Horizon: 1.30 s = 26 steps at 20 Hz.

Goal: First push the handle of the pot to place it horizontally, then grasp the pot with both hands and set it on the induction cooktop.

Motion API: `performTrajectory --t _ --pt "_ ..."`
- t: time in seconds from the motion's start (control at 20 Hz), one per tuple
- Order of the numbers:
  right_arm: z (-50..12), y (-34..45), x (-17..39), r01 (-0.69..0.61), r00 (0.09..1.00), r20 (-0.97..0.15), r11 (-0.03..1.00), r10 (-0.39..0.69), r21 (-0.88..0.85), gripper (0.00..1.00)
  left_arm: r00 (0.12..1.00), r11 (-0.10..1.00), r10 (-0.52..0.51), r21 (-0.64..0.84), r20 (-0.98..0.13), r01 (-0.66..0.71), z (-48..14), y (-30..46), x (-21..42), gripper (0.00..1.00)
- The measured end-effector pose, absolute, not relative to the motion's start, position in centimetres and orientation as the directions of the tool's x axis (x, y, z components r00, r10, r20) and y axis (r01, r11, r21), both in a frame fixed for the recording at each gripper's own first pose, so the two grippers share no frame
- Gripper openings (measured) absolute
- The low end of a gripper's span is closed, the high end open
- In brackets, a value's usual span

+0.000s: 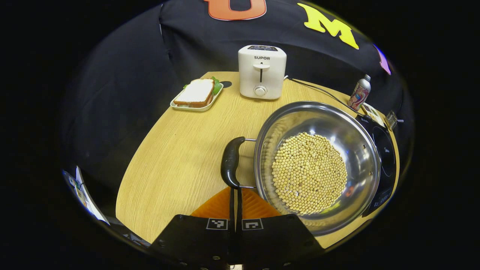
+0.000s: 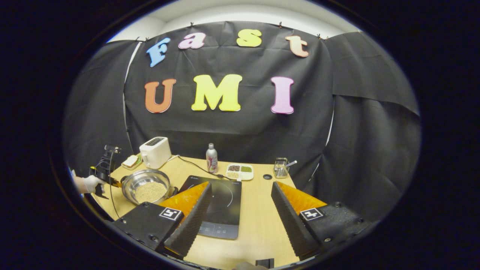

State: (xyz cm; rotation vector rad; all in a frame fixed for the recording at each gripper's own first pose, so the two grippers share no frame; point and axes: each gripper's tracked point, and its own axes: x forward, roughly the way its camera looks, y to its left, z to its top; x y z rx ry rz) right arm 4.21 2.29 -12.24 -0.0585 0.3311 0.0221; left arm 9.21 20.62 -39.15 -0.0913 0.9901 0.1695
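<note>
A steel pot [image 1: 352,138] holding soybeans [image 1: 309,172] sits on the wooden table, with its black side handle [image 1: 230,161] pointing toward me. In the left gripper view my left gripper [image 1: 235,191] is shut, its tips right at the near end of that handle with nothing between them. Just beyond the pot lies the black induction cooktop [image 1: 386,157]. The right gripper view has my right gripper [image 2: 240,192] wide open above the cooktop [image 2: 221,206], nothing in it. The pot [image 2: 142,176] stands left of the cooktop there. A gloved hand [image 2: 90,183] holds the left gripper [image 2: 103,170] beside the pot.
At the table's back stand a white toaster [image 1: 261,71] and a tray with a sandwich [image 1: 197,93]. A small bottle [image 2: 211,158], a divided dish [image 2: 240,171] and a glass jar [image 2: 280,167] line the far edge behind the cooktop. The toaster's cord [image 1: 318,90] runs past the pot.
</note>
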Motion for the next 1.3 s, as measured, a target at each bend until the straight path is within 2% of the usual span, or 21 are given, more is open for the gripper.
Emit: performTrajectory --t 0.05,0.45,0.5,0.6,0.65,0.7,1.0,1.05,1.1,1.2,1.3 --pt "-12.3 2.3 4.2 -0.033 0.945 -0.328 0.998 0.013 -0.055 0.99 0.538 0.983 0.101 0.001 -0.837 -0.183 -39.2 20.7 9.3 0.10" --pt "-12.5 2.7 4.1 -0.038 0.943 -0.334 0.997 0.016 -0.060 0.99 0.531 0.984 0.100 0.005 -0.842 -0.177 -39.1 21.2 9.9 0.10" --pt "-12.6 2.7 4.2 -0.039 0.942 -0.335 0.997 0.017 -0.060 0.99 0.530 0.984 0.101 0.007 -0.842 -0.176 -39.1 21.2 10.0 0.00" --pt "-12.7 2.9 4.2 -0.043 0.941 -0.338 0.997 0.021 -0.060 0.99 0.526 0.985 0.103 0.014 -0.844 -0.170 -39.0 21.3 10.0 0.00" --pt "-12.8 3.0 4.2 -0.045 0.941 -0.338 0.997 0.022 -0.060 0.99 0.525 0.985 0.106 0.018 -0.845 -0.170 -39.1 21.3 9.9 0.10" --pt "-12.8 3.1 4.2 -0.046 0.941 -0.338 0.997 0.023 -0.060 0.99 0.524 0.985 0.109 0.020 -0.844 -0.173 -39.1 21.2 9.9 0.00" --pt "-13.2 3.6 4.5 -0.059 0.937 -0.346 0.998 0.042 -0.038 0.99 0.564 0.987 0.145 0.076 -0.813 -0.144 -37.6 21.7 8.8 0.00" --pt "-13.3 3.9 4.5 -0.067 0.937 -0.345 0.997 0.051 -0.033 1.00 0.583 0.987 0.150 0.082 -0.799 -0.141 -36.9 21.6 8.6 0.11" --pt "-13.3 4.0 4.6 -0.075 0.937 -0.345 0.997 0.060 -0.031 1.00 0.600 0.986 0.156 0.087 -0.785 -0.143 -36.1 21.7 8.3 0.00" --pt "-13.5 4.5 4.7 -0.100 0.934 -0.347 0.995 0.086 -0.023 1.00 0.626 0.987 0.154 0.082 -0.765 -0.141 -34.9 21.6 7.7 0.00" --pt "-13.8 5.1 4.7 -0.136 0.929 -0.349 0.991 0.124 -0.008 0.99 0.643 0.989 0.131 0.057 -0.755 -0.135 -33.6 21.1 6.6 0.07"
